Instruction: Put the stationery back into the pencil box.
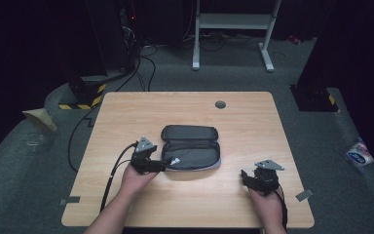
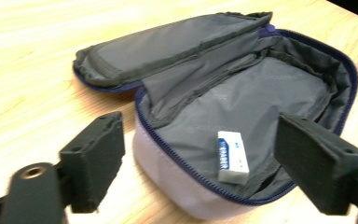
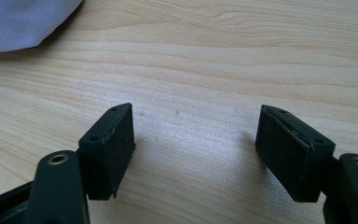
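Note:
A grey zip pencil case [image 1: 191, 146] lies open in the middle of the wooden table [image 1: 243, 122], lid folded back toward the far side. Inside it, on the grey lining [image 2: 261, 93], rests a white eraser [image 2: 232, 156] with blue print, near the front rim. My left gripper [image 1: 164, 165] sits at the case's left front end; in the left gripper view its jaws stand open [image 2: 204, 140] on either side of the eraser without touching it. My right gripper [image 1: 246, 176] hovers low over bare wood at the front right, open [image 3: 196, 135] with nothing between its fingers. A pale corner of the case [image 3: 23, 21] shows at the upper left.
A round grey grommet [image 1: 220, 104] is set in the table's far side. Grey tape tabs [image 1: 304, 195] mark the front corners. Beyond the table stand a white frame [image 1: 233, 29] and black cables [image 1: 141, 68]; a plastic bag [image 1: 359, 153] lies on the floor at right.

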`<state>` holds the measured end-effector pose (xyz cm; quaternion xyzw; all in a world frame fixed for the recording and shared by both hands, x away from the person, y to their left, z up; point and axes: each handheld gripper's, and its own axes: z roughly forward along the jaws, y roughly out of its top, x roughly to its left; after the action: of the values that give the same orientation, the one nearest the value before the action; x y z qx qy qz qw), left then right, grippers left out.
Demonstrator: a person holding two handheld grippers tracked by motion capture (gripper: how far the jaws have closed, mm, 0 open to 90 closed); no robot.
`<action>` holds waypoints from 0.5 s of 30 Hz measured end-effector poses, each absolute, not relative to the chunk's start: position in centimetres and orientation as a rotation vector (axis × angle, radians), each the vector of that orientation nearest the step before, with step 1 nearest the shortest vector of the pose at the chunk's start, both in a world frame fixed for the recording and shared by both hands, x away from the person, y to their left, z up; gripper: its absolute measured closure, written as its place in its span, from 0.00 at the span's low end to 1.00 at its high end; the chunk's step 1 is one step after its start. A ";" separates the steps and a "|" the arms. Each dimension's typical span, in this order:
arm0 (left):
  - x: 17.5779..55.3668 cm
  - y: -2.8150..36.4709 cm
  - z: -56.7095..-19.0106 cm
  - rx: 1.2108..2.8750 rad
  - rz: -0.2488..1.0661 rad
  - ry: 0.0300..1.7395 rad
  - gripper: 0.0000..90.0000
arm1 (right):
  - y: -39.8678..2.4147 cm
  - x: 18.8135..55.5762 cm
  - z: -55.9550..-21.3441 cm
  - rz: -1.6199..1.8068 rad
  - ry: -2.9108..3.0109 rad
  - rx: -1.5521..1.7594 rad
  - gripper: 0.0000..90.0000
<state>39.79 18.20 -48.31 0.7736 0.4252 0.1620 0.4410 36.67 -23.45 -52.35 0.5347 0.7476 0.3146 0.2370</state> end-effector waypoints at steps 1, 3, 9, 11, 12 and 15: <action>39.8 18.2 -48.3 1.921 0.402 1.056 0.16 | -23.5 36.7 -52.3 0.862 2.049 1.466 0.31; 39.8 18.5 -48.3 1.920 0.413 1.062 0.16 | -23.5 36.7 -52.3 0.863 2.050 1.465 0.31; 39.7 19.6 -48.3 1.919 0.442 1.093 0.06 | -23.4 36.7 -52.3 0.862 2.048 1.466 0.31; 39.6 20.0 -48.3 1.920 0.454 1.098 0.02 | -23.4 36.7 -52.3 0.861 2.048 1.467 0.31; 39.6 20.1 -48.3 1.920 0.460 1.101 0.01 | -23.4 36.7 -52.3 0.861 2.048 1.467 0.31; 39.5 20.7 -48.3 1.927 0.491 1.099 0.00 | -23.4 36.7 -52.3 0.861 2.048 1.467 0.31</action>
<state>39.53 20.70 -48.30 0.7692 0.4388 0.1960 0.4212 36.66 -23.43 -52.35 0.5352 0.7472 0.3142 0.2376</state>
